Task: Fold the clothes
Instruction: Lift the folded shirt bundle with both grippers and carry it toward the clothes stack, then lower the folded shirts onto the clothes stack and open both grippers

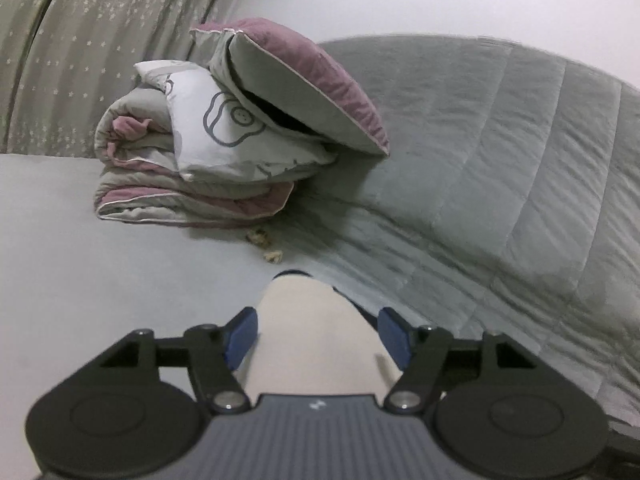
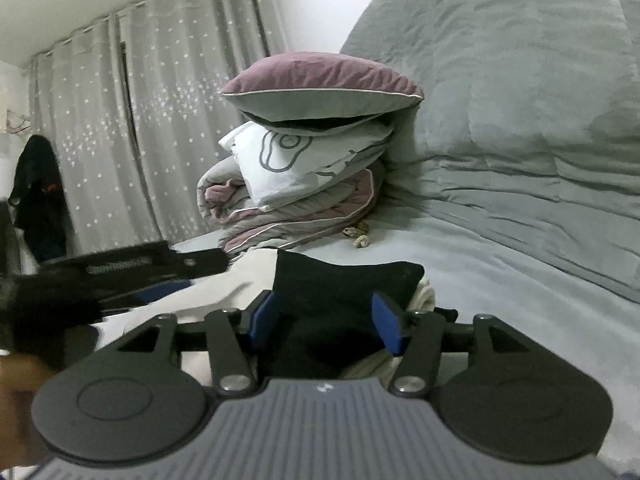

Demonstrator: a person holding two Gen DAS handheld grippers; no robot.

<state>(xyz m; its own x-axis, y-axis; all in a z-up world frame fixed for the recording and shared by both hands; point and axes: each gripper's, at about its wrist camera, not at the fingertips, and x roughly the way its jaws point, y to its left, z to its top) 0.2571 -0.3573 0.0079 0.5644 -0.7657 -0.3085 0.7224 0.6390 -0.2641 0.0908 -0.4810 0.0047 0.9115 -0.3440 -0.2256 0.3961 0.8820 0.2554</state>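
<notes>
A cream garment [image 1: 312, 332] lies on the pale grey bed sheet [image 1: 100, 280] right in front of my left gripper [image 1: 318, 334]. Its blue fingers [image 1: 242, 336] stand apart on either side of the cloth, open. In the right wrist view a black garment [image 2: 340, 284] lies over the cream garment [image 2: 224, 284]. My right gripper [image 2: 325, 318] is open with the black cloth between its blue fingers [image 2: 386, 324]. The left gripper [image 2: 132, 272] shows at the left, low over the cream cloth.
A stack of folded quilt and pillows [image 1: 224, 128] sits further up the bed, also in the right wrist view [image 2: 308, 160]. A grey quilted blanket [image 1: 500, 160] rises on the right. Small beige scraps [image 1: 266, 246] lie near the stack. Star-patterned curtains [image 2: 152, 120] hang behind.
</notes>
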